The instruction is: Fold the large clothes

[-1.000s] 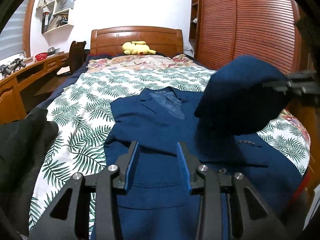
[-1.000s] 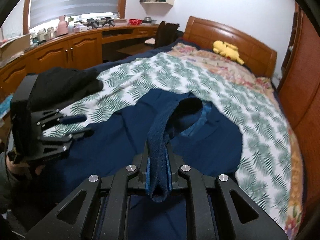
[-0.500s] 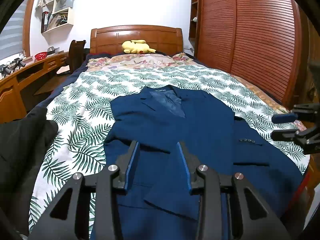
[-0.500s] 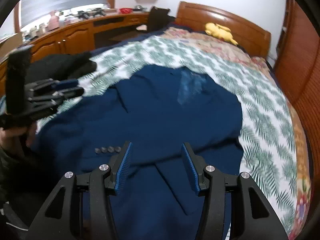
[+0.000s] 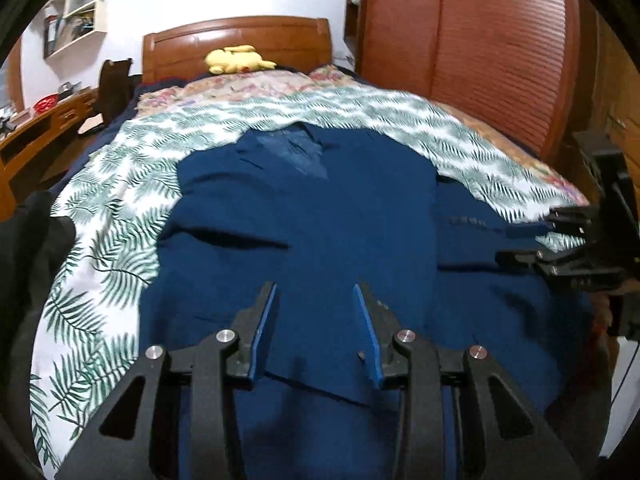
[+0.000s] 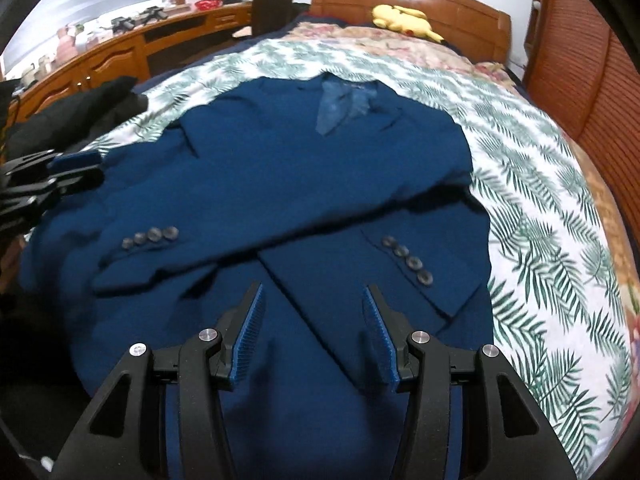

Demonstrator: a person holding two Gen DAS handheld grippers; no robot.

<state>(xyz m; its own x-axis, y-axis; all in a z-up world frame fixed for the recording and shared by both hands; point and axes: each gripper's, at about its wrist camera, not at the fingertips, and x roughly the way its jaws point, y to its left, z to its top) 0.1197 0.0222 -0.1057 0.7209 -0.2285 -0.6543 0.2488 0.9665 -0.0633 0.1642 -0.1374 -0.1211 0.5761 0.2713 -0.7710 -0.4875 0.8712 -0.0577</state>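
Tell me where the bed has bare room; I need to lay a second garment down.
Free: the leaf-print sheet between the blue jacket and the wardrobe, and the band between its collar and the yellow plush toy. Crowded: the desk side, where dark clothing lies.

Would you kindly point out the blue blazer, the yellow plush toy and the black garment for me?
blue blazer (image 6: pixel 304 184): right wrist view, chest panel.
yellow plush toy (image 6: pixel 404 20): right wrist view, its body.
black garment (image 6: pixel 76 114): right wrist view, middle of the heap.
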